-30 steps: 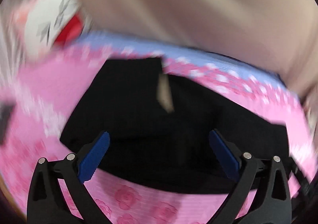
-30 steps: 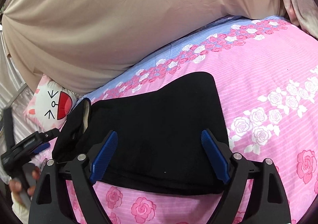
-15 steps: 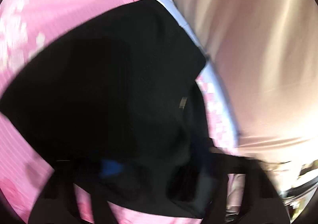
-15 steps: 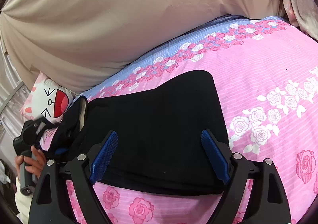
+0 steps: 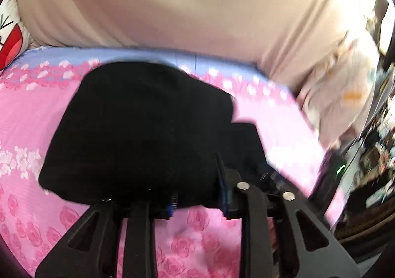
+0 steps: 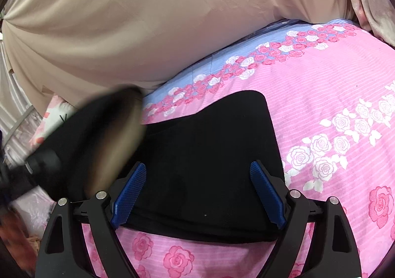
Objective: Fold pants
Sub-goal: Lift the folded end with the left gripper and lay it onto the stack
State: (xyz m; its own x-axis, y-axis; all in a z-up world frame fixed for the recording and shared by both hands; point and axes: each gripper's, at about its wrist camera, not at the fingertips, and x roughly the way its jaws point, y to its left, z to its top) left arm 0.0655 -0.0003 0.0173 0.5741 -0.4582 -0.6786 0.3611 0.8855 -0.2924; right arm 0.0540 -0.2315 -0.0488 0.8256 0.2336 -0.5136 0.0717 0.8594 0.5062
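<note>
Your black pants (image 6: pixel 209 154) lie on the pink rose-print bedspread (image 6: pixel 333 95), already gathered into a compact dark block, with one end raised off the bed at the left of the right wrist view, its paler inner side showing through the blur. They look like soft, limp knit cloth, light to lift but quick to sag and slide over themselves, so judge them as something that needs support along an edge, not a pinch in the middle. The best hold is probably a corner or the thick banded edge, where several layers stack and the pads can bite without slipping. Your left gripper (image 5: pixel 197 194) has its fingers drawn close together on the near edge of the lifted part; it appears to be clamped on the cloth, though motion blur softens the contact. Your right gripper (image 6: pixel 197 191) stands wide apart above the flat part, its blue pads (image 6: pixel 129 194) on either side of the fabric and holding nothing. Beyond the pants the bedspread runs to a blue band of roses, then a large beige cover (image 6: pixel 160 19) rises behind. A white cartoon-face pillow (image 5: pixel 8 38) sits at the far left. To the right of the bed the left wrist view shows room clutter, too blurred to name.
</note>
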